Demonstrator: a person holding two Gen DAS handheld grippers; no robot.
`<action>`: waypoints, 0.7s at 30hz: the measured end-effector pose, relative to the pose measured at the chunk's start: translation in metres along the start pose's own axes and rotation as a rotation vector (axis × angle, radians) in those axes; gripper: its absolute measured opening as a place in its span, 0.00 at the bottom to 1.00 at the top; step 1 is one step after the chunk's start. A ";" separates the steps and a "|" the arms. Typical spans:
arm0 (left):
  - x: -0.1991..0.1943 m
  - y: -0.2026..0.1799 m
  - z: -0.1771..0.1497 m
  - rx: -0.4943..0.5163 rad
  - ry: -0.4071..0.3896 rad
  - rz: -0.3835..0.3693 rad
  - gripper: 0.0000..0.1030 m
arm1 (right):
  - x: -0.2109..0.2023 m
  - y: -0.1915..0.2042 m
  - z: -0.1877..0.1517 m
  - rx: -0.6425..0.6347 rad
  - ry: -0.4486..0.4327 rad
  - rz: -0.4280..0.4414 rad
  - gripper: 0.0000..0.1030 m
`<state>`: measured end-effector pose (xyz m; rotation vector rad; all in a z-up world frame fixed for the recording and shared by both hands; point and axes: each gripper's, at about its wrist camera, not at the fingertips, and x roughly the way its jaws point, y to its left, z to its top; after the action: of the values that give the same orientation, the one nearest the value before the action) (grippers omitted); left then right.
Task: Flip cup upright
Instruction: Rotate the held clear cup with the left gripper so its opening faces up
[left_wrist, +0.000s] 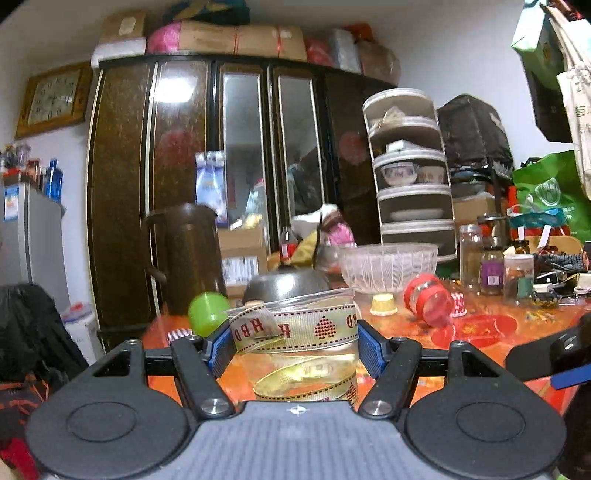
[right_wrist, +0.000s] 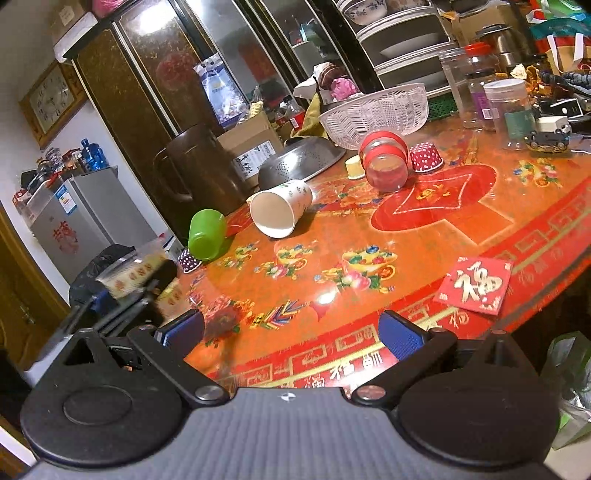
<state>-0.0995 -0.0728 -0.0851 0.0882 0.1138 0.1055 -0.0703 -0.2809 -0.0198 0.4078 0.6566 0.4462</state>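
Observation:
My left gripper (left_wrist: 295, 345) is shut on a clear plastic cup (left_wrist: 301, 350) with patterned ribbon coiled inside; the cup stands upright between the blue pads, above the table's near left edge. It also shows blurred in the right wrist view (right_wrist: 131, 275) at the left. My right gripper (right_wrist: 291, 332) is open and empty above the orange table (right_wrist: 369, 229). A white paper cup (right_wrist: 279, 212) lies on its side, mouth toward me. A green cup (right_wrist: 206, 234) lies tipped near the table's left edge, also in the left wrist view (left_wrist: 207, 312).
A red-lidded jar (right_wrist: 384, 162) lies on its side mid-table, with small cupcake cups (right_wrist: 426, 157) beside it. A steel colander (right_wrist: 299, 162), a clear bowl (right_wrist: 376, 112), a brown jug (right_wrist: 199, 170) and jars (right_wrist: 509, 107) stand behind. A red envelope (right_wrist: 474, 284) lies at the right.

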 end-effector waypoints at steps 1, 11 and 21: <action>0.001 0.001 -0.001 -0.011 0.015 0.002 0.68 | -0.002 0.000 -0.001 0.002 -0.003 0.001 0.99; -0.001 0.000 -0.015 0.001 0.063 -0.008 0.69 | -0.013 0.004 -0.009 -0.006 -0.018 0.007 0.99; -0.011 -0.007 -0.019 0.067 0.047 -0.037 0.72 | -0.011 0.003 -0.013 0.002 -0.012 0.011 0.99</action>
<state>-0.1116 -0.0794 -0.1037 0.1508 0.1656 0.0665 -0.0874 -0.2810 -0.0218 0.4158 0.6433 0.4529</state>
